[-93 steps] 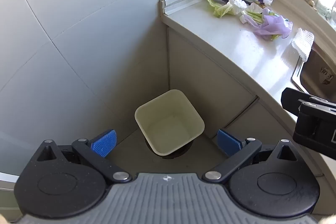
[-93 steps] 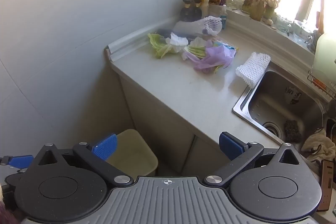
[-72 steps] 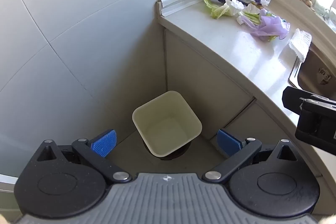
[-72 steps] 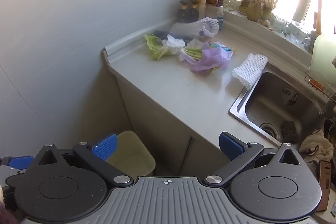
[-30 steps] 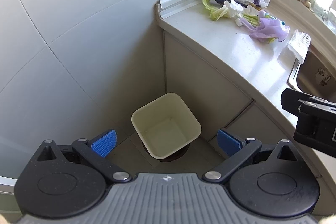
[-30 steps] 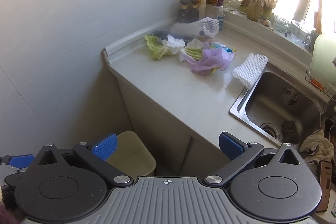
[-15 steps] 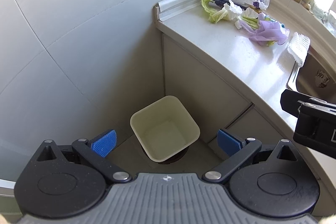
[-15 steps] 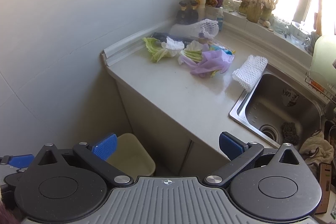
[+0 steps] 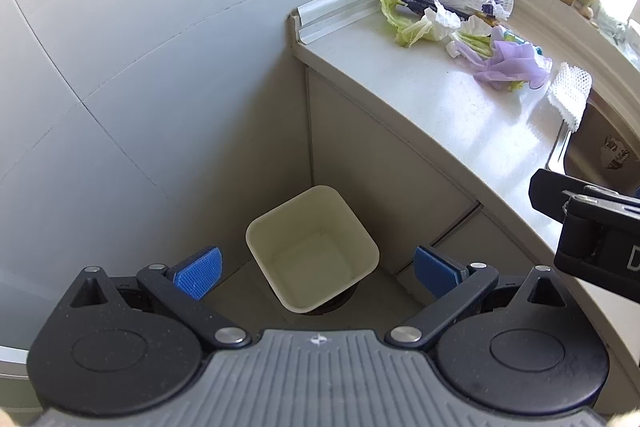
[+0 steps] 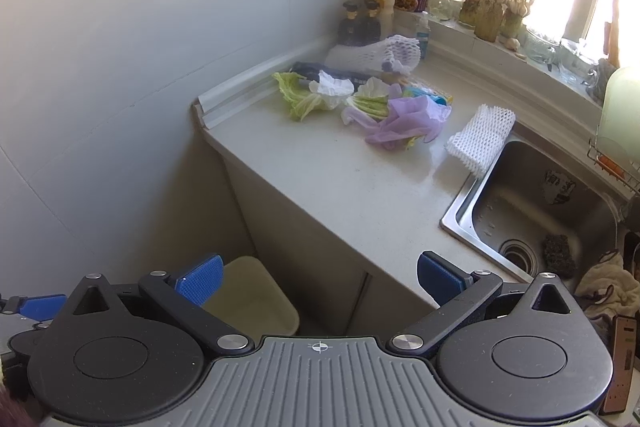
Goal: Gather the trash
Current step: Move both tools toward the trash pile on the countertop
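The trash lies in a loose cluster at the far end of the desk (image 10: 360,187), near the wall: cabbage leaves (image 10: 298,99), a crumpled white tissue (image 10: 332,89), a lilac plastic bag (image 10: 404,123) and a dark blue wrapper (image 10: 310,69) partly under the leaves. A white foam fruit net (image 10: 480,139) rests apart from them, at the rim of the steel sink (image 10: 532,211); a second net (image 10: 376,55) lies before two dark bottles (image 10: 360,23). On the floor beside the cabinet stands my cream square bin (image 9: 312,247), open and with nothing visible inside. My left gripper (image 9: 316,267) hangs above the bin, fingers (image 9: 198,267) spread wide and holding nothing. My right gripper (image 10: 318,279) faces the desk from well back, fingers (image 10: 438,277) likewise apart and unloaded.
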The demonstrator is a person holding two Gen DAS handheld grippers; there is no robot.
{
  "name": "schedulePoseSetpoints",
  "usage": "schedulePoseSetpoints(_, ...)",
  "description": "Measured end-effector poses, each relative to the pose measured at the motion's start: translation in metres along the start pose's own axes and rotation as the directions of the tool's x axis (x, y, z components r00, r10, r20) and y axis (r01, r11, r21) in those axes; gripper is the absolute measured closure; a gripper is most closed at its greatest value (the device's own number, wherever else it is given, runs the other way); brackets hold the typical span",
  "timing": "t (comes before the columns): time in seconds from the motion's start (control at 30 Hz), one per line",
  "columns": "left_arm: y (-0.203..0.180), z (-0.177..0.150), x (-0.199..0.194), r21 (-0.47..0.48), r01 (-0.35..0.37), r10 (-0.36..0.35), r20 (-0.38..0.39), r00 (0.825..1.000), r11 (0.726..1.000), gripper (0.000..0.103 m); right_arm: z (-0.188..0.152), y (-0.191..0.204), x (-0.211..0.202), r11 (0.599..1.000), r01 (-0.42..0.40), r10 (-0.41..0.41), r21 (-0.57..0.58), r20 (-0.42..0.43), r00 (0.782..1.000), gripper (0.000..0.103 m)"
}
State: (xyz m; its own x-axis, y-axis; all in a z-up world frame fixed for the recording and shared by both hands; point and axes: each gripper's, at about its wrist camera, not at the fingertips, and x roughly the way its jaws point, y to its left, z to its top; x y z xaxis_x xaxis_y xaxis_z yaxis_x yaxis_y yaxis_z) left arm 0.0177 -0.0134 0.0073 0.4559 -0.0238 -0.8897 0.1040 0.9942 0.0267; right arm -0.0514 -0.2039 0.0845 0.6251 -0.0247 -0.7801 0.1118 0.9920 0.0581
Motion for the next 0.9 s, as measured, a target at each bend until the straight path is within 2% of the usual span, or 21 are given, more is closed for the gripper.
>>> schedulePoseSetpoints(0.33,-0.023,0.032,0.020,-0.033,-0.012,0.013,0.023,1.000,0.999,0.000,0.038,-0.042,0.036,0.996,-0.090,0.089,0.019,0.045,0.995,0.000)
schedulePoseSetpoints(0.43,-0.030,0.046,0.029,-0.059,0.003,-0.001,0.035,0.999,0.998,0.000,0.051,-0.065,0.052,0.994,-0.102,0.098,0.041,0.100,0.990,0.000)
schedulePoseSetpoints(0.53,-0.038,0.062,0.038,-0.085,0.028,-0.022,0.074,0.997,0.996,0.000,0.061,-0.086,0.066,0.991,-0.133,0.126,0.024,0.179,0.976,0.000)
schedulePoseSetpoints(0.6,-0.043,0.072,0.044,-0.096,0.055,-0.046,0.099,0.994,0.994,0.000,0.068,-0.100,0.076,0.986,-0.164,0.158,0.010,0.219,0.963,0.000)
schedulePoseSetpoints(0.73,-0.052,0.090,0.061,-0.141,0.189,-0.166,0.155,0.974,0.972,0.000,0.079,-0.130,0.094,0.976,-0.216,0.203,0.019,0.273,0.940,0.000)
schedulePoseSetpoints(0.9,-0.071,0.119,0.090,-0.123,0.250,-0.227,0.177,0.958,0.960,0.001,0.093,-0.176,0.127,0.962,-0.253,0.226,0.099,0.229,0.947,0.000)
